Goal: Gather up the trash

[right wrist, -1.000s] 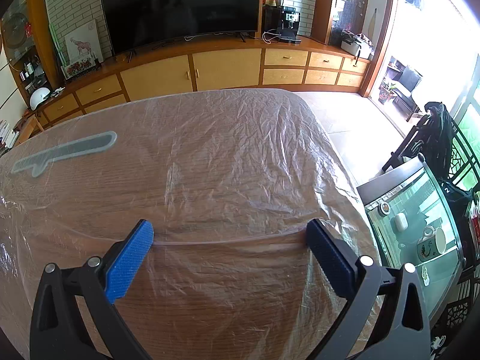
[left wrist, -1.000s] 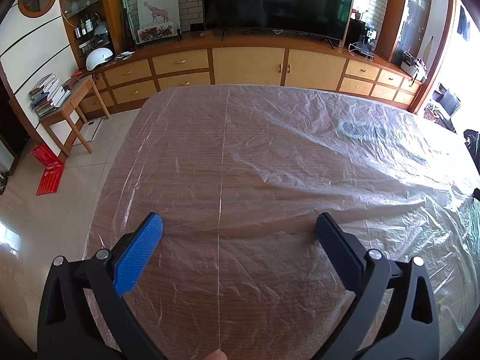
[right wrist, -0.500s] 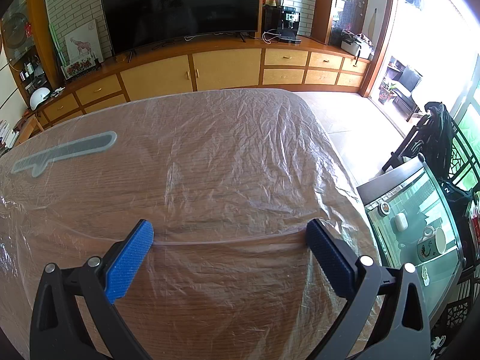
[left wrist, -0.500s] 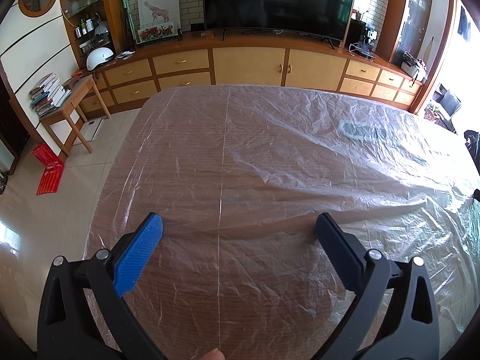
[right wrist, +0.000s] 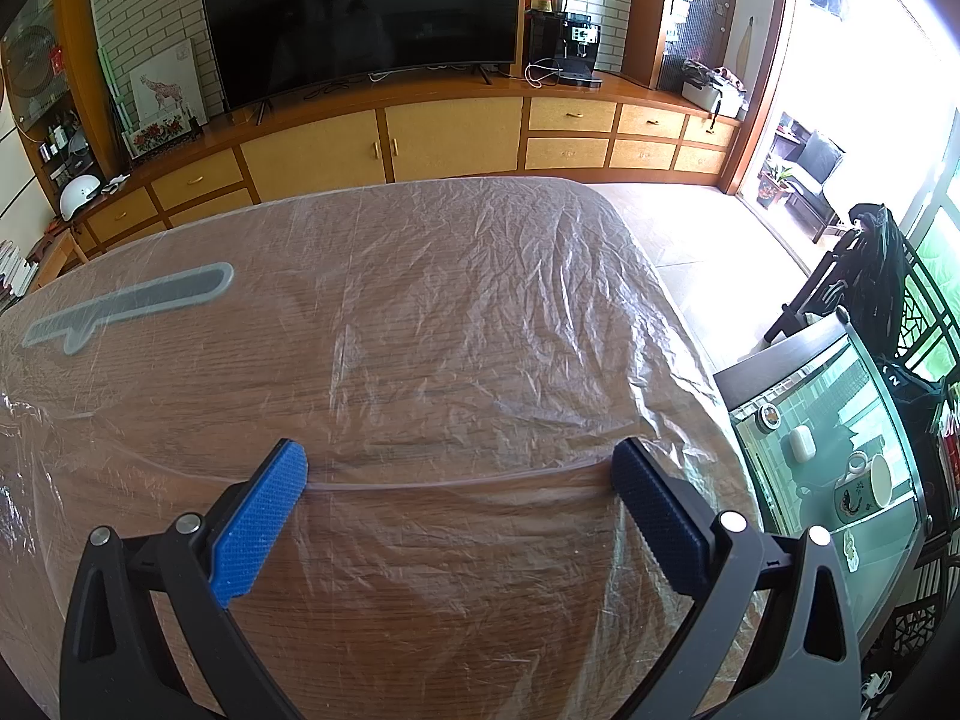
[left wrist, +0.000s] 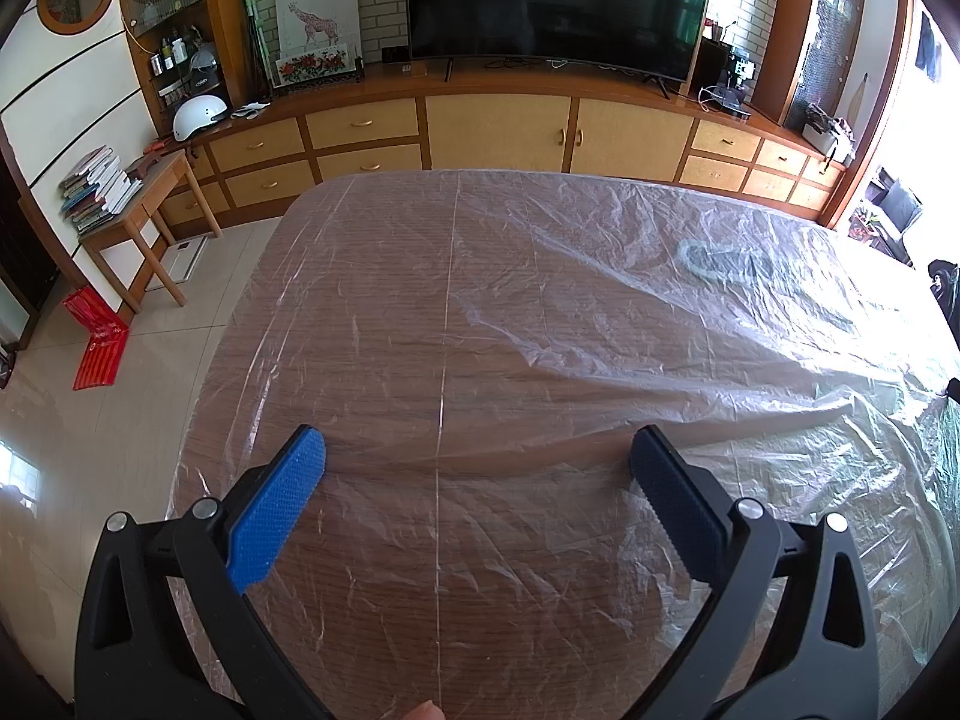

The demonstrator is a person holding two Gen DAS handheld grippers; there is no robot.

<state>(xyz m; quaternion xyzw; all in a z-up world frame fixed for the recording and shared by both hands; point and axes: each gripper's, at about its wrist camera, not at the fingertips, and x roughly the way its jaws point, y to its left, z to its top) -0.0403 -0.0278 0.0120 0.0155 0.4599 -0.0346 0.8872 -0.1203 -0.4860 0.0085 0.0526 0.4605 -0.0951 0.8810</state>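
No change vs 1 s ago: both views static. L gripper (left wrist: 477, 456) wide open, empty, over film (left wrist: 540, 312) on table (left wrist: 384, 372). R gripper (right wrist: 459, 468) wide open, empty. Film is prob. the trash; pickup not begun.

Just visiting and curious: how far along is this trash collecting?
Nothing looks collected yet. The left gripper and right gripper are both open and empty over the plastic sheet covering the table. No loose trash shows; perhaps the sheet itself is to be gathered.
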